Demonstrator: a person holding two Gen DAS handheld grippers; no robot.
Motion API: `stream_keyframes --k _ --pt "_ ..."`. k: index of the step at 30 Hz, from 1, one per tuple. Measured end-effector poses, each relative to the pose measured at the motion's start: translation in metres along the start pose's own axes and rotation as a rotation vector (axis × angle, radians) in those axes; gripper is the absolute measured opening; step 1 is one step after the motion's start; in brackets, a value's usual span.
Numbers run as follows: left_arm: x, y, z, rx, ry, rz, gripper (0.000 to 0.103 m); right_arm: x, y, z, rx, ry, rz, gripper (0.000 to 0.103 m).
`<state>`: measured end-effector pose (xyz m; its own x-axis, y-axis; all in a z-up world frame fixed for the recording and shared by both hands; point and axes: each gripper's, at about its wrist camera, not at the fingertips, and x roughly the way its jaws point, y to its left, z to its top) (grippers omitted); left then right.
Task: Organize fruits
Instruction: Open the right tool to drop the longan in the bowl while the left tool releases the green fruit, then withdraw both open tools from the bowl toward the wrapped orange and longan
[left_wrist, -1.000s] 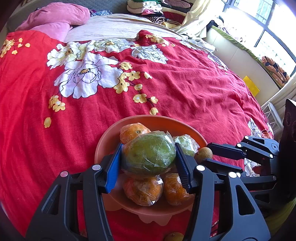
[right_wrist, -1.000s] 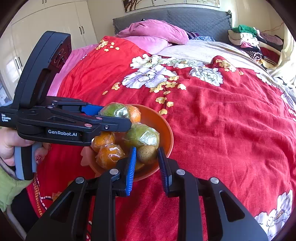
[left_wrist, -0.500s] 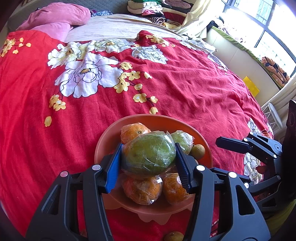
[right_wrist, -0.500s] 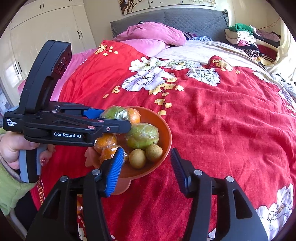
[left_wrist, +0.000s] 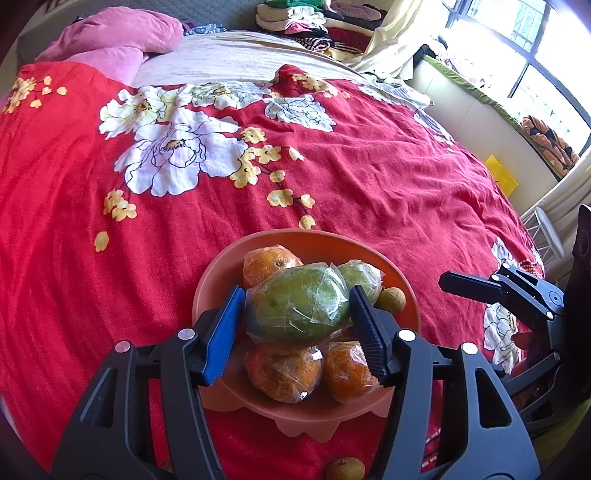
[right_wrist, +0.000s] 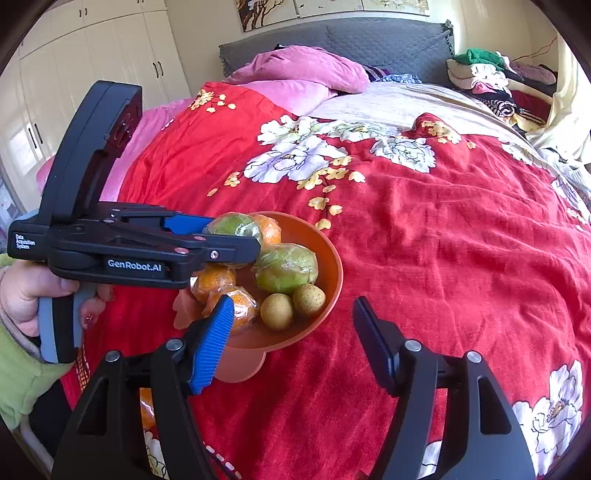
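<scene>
An orange bowl sits on a red bedspread printed with white and yellow flowers. It holds fruit in a heap: a large green mango wrapped in clear film lies on top, two wrapped oranges sit under it at the near side, another orange at the far side, and a smaller green wrapped fruit to the right. In the right wrist view two small brown round fruits rest side by side at the near right of the bowl, just in front of the smaller green fruit.

The left gripper reaches over the bowl with the mango between its jaws; the jaws are opening, and a thin gap shows at the blue pad on the left, while the black pad on the right still looks to touch the film. A hand in a green sleeve holds this gripper's handle.

The right gripper stands just near of the bowl, its jaws well apart and opening, with nothing between them; the blue finger overlaps the bowl's near edge in the picture.

One more small brown fruit lies on the bedspread near of the bowl. Pink pillows and folded clothes lie at the far end of the bed
</scene>
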<state>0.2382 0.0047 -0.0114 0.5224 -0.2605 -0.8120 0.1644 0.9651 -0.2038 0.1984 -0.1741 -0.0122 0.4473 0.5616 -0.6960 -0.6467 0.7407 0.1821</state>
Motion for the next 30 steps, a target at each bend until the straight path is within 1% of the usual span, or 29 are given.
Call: stream_keyframes --k 2,4,12,15,17,22,30 --pt "-0.003 0.000 -0.001 0.001 -0.004 0.001 0.051 -0.002 0.001 0.000 -0.001 -0.003 -0.002 0.070" --pt "-0.005 0.000 0.000 0.000 -0.010 0.002 0.052 -0.003 0.002 0.000 -0.003 -0.003 -0.008 0.075" --pt "-0.014 -0.002 0.000 -0.001 -0.031 0.010 0.059 -0.009 0.005 0.001 -0.004 -0.014 -0.008 0.079" --pt "-0.017 -0.003 0.000 -0.001 -0.038 0.013 0.064 -0.011 0.006 0.001 -0.007 -0.018 -0.011 0.081" --pt "-0.019 -0.003 -0.001 -0.001 -0.042 0.019 0.069 -0.012 0.007 0.001 -0.007 -0.021 -0.013 0.083" --pt "-0.025 -0.002 -0.003 -0.007 -0.051 0.026 0.074 -0.016 0.008 0.001 0.000 -0.027 -0.020 0.084" --pt "-0.035 -0.001 -0.007 -0.016 -0.062 0.040 0.088 -0.024 0.011 0.000 0.006 -0.045 -0.030 0.089"
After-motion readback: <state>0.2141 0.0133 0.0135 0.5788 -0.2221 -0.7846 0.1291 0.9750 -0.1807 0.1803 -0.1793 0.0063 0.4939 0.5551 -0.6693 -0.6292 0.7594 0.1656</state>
